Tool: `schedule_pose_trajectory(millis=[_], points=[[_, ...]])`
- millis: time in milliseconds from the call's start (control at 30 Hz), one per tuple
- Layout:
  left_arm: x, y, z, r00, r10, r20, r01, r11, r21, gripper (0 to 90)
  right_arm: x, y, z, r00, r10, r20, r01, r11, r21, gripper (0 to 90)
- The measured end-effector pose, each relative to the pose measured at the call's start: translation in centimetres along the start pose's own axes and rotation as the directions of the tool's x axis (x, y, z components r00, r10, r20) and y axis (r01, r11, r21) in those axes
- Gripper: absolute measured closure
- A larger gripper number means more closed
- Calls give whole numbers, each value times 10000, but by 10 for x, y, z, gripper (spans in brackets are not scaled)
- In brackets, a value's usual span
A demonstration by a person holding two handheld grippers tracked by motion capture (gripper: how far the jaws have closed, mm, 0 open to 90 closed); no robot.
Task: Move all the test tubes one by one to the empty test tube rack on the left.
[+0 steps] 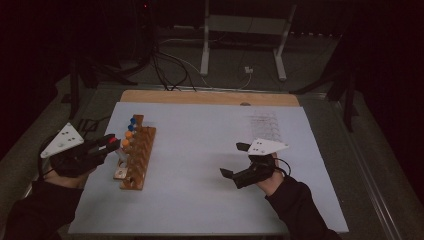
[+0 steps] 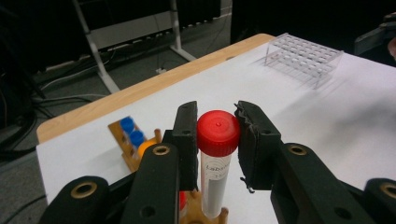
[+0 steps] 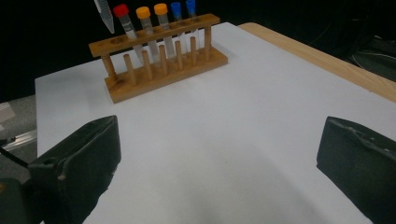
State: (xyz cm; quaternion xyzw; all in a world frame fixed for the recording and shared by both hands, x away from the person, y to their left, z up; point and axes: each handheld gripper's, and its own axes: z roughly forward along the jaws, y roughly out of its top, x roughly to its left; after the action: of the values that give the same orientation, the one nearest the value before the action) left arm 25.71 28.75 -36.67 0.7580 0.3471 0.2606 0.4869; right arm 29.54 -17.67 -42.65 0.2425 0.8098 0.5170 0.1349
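Item one — my left gripper [image 2: 217, 140], at the left edge of the white table sheet [image 1: 200, 200], clamped on a red-capped tube [image 2: 218, 133]. Both pads press the tube just under its cap, one on each side. The tube is clear, stands upright and carries a printed label. In the left gripper view its lower end sits over the near end of the wooden rack [image 1: 136, 157]; whether it rests in a hole or hangs just above one I cannot tell.

Item two — the wooden rack itself, lying lengthwise along the left side of the sheet. In the right gripper view it holds a red-capped tube [image 3: 122, 16], two orange-capped tubes [image 3: 143, 14] and two blue-capped tubes [image 3: 176, 9] in a row, with an open hole at the near end.

Item three: my right gripper [image 1: 239, 161], over the right half of the sheet, well apart from the rack. Its jaws stand wide apart with nothing between them, bare sheet below.

Item four: a clear plastic rack [image 2: 303, 56] on the far right part of the sheet, unoccupied as far as I can see.
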Motion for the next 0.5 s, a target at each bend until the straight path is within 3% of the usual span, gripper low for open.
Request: schedule_pose_trajectory(millis=[133,500], points=[[5,-12,0,9994,-189,-280,191,9998,82,717,0,0,0,10000,-26,24,26,10000,37,0],[8,-45,14,9969,-704,-340,714,9970,292,717,-1,-1,0,10000,-21,67,20,10000,65,0]])
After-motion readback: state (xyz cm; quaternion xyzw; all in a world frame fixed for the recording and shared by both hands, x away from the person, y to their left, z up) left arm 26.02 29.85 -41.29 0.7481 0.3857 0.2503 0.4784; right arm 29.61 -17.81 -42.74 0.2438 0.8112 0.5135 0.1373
